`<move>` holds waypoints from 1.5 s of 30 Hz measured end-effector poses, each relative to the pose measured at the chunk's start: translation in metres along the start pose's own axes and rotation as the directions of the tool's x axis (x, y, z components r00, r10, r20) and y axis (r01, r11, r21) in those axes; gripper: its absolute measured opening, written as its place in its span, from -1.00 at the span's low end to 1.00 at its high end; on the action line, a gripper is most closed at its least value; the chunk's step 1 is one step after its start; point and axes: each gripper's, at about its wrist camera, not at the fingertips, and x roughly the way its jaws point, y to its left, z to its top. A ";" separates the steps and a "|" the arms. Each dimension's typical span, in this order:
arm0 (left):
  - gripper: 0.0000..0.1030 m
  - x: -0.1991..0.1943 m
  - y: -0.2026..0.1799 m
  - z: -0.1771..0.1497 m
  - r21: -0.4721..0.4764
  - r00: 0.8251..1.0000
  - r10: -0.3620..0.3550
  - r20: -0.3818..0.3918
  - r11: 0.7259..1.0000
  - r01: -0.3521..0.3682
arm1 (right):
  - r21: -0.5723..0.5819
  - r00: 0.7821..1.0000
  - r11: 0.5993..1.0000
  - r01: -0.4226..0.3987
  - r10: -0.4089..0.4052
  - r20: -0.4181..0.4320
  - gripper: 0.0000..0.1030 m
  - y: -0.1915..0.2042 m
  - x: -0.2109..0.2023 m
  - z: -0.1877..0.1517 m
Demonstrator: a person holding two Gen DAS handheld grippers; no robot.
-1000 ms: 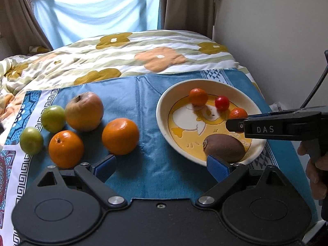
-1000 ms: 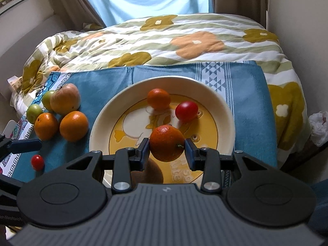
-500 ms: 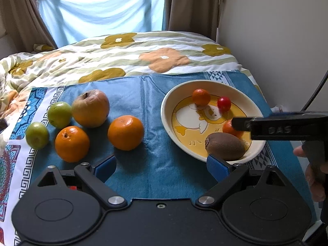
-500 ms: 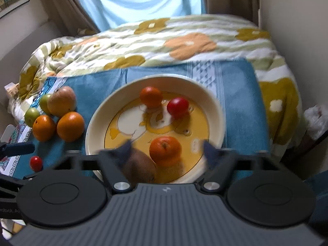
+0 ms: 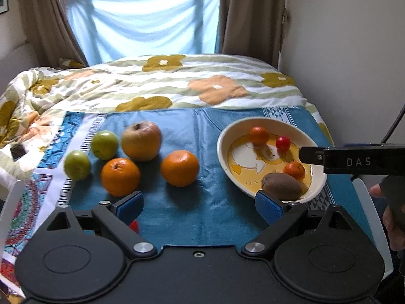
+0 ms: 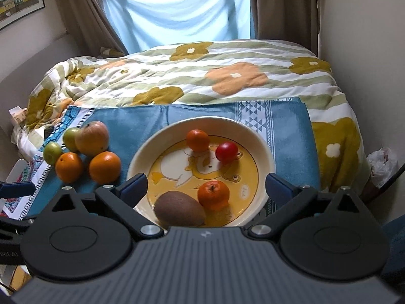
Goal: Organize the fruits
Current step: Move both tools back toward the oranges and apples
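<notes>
Fruit lay in 2 groups in our left wrist view. On the blue cloth [image 5: 207, 202] sat 2 green plums [image 5: 77, 165], an apple [image 5: 141, 140] and 2 oranges [image 5: 180, 168], close together but blurred. The plate [image 5: 222, 152] stood to their right and held 2 small tangerines [image 5: 259, 135], a red tomato [image 5: 283, 144] and a kiwi [image 5: 282, 186] at its near rim. Our left gripper [image 5: 200, 204] hung released above the cloth, nothing between its blue pads. A red bit [image 5: 134, 225] peeked from under its left finger; we could not tell what it was. Our right gripper [image 5: 307, 155] reached in from the right over the plate's edge, a hand [image 5: 391, 217] below it.

In our right wrist view, the right gripper [image 6: 206, 187] stood wide over the plate [image 6: 265, 157], holding nothing. Its jaws had just been opening, and the tangerine [image 6: 213, 194] lay on the plate between the pads, clear of both, touching the kiwi [image 6: 179, 211]. Farther back sat the other tangerine [image 6: 198, 140] and the tomato [image 6: 227, 152]. The 5 loose fruits [image 6: 104, 167] lay left of the plate. The bed's flowered quilt [image 6: 202, 76] lay beyond.
</notes>
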 end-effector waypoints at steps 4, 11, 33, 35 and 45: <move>0.89 -0.017 0.010 -0.002 -0.025 0.999 0.032 0.026 0.999 -0.031 | -0.014 1.000 1.000 -0.017 0.017 0.012 1.00 0.009 -0.011 0.003; 0.89 -0.043 0.038 -0.005 -0.063 0.993 0.106 0.050 0.993 -0.103 | -0.059 0.998 0.997 -0.058 0.060 0.028 1.00 0.034 -0.025 0.009; 0.89 0.016 0.155 0.020 0.055 0.999 -0.009 -0.043 0.998 0.011 | -0.070 0.999 0.997 -0.033 0.032 -0.027 1.00 0.149 0.033 0.010; 0.89 0.027 0.156 0.021 0.101 0.997 -0.040 -0.061 0.994 0.046 | -0.046 0.999 0.999 -0.013 0.011 -0.042 1.00 0.153 0.042 0.009; 0.85 0.085 0.155 0.019 0.263 0.975 -0.168 -0.148 0.943 0.203 | 0.073 0.991 0.992 0.107 -0.100 -0.089 1.00 0.166 0.076 0.003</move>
